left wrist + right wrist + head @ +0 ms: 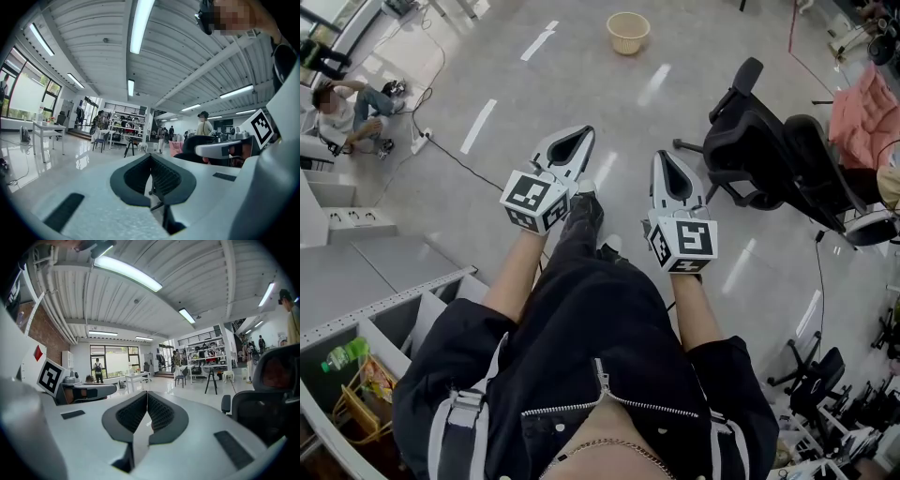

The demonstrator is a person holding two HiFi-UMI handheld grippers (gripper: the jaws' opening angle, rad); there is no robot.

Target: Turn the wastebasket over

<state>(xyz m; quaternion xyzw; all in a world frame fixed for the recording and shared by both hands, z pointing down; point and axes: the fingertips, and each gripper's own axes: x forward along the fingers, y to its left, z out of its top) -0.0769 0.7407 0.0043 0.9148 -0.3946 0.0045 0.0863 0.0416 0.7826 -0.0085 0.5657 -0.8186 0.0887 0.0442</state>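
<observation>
A cream wastebasket (628, 32) stands upright on the grey floor at the far top of the head view, well beyond both grippers. My left gripper (578, 134) and my right gripper (668, 157) are held side by side in front of the person's body, pointing toward it, both shut with nothing between their jaws. In the left gripper view the dark pads (151, 157) meet at the tip. The right gripper view shows its pads (147, 394) pressed together too. The wastebasket appears in neither gripper view.
A black office chair (769, 150) stands to the right, with a pink cloth (865, 117) behind it. A person sits on the floor at the far left (347, 112) beside a power strip and cable (441, 150). Grey shelving (384, 319) is at lower left.
</observation>
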